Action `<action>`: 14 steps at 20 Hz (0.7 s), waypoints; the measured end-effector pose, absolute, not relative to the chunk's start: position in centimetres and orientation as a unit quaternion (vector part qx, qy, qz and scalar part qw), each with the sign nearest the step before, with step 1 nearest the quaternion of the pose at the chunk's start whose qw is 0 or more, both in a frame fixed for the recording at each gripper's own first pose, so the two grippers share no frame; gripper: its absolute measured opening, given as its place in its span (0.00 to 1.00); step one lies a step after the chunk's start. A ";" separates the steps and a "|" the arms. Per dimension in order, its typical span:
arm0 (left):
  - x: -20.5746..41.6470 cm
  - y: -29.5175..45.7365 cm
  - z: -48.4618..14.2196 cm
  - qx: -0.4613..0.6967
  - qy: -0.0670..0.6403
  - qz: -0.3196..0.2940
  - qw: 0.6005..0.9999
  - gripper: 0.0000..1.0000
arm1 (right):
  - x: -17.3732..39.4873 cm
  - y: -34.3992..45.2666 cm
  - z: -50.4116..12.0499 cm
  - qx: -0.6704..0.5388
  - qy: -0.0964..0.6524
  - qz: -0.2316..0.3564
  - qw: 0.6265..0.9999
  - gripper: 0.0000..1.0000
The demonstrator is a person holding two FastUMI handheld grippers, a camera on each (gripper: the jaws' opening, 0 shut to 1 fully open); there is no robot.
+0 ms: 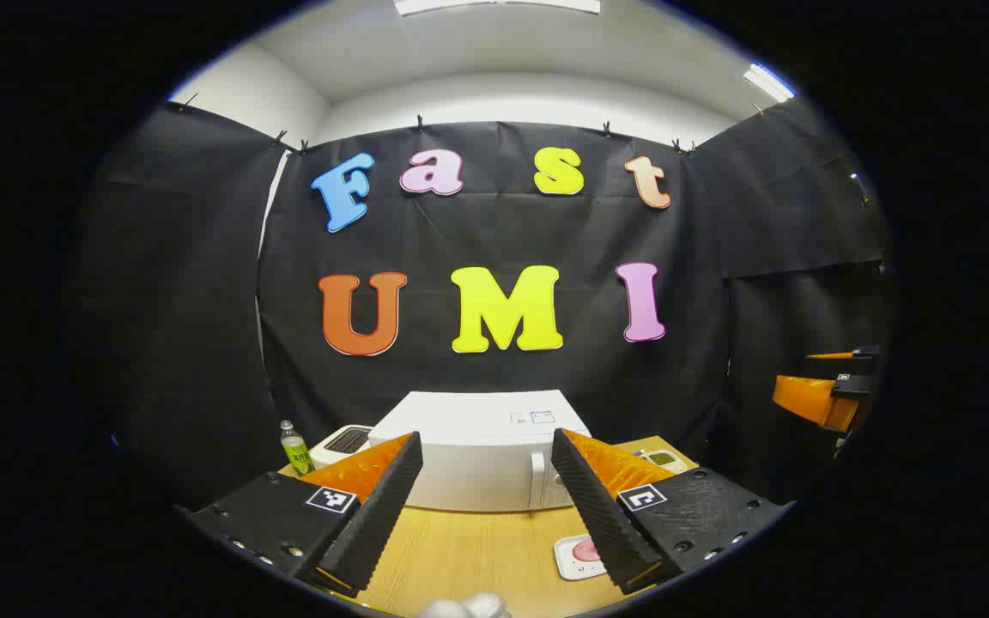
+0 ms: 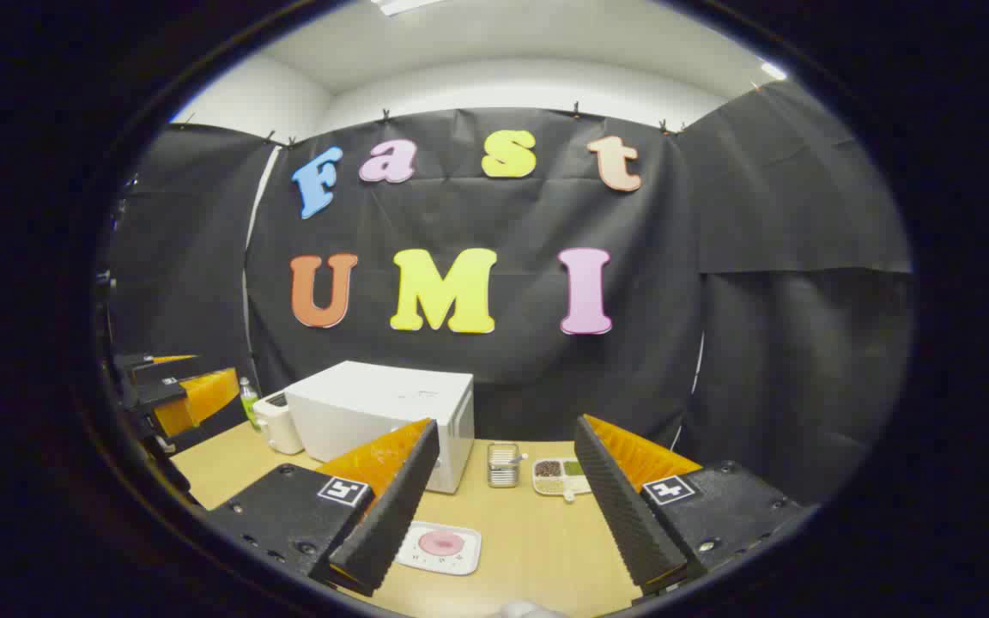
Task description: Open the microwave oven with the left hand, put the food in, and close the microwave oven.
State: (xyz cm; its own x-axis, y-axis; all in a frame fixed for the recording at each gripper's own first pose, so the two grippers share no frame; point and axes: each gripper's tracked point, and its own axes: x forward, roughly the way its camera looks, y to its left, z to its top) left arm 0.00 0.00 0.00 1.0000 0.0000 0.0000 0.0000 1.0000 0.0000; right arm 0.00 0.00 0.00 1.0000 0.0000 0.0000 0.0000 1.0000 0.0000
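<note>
In the left gripper view, we are holding the left gripper (image 1: 484,493) above the wooden table (image 1: 469,554), its ribbed black-and-orange fingers spread wide and gripping nothing. We are aiming it straight at the microwave oven (image 1: 479,455), a smooth white box standing closed at the back of the table, probably so the door handle (image 1: 536,481) falls between the fingers. The food (image 1: 585,549), a pink round on a white rounded-square plate (image 1: 570,560), is lying near the right finger. A green bottle (image 1: 294,448) and a white toaster (image 1: 342,444) are standing left of the oven.

In the right gripper view, we are keeping the right gripper (image 2: 503,502) equally wide and empty, hovering over the plate as if readying to lift it. The oven is sitting left of centre, with a metal holder (image 2: 503,465) and a compartment tray (image 2: 560,476) beside it.
</note>
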 end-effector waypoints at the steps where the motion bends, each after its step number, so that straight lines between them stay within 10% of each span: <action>1: 0.0 0.3 0.2 0.001 -0.002 0.002 1.000 0.95 | -0.1 0.3 0.0 0.003 -0.001 0.004 1.000 1.00; 14: 0.8 0.4 -0.1 -0.003 -0.003 -0.006 1.000 0.95 | -1.1 -0.9 0.3 -0.006 -0.010 -0.029 1.000 1.00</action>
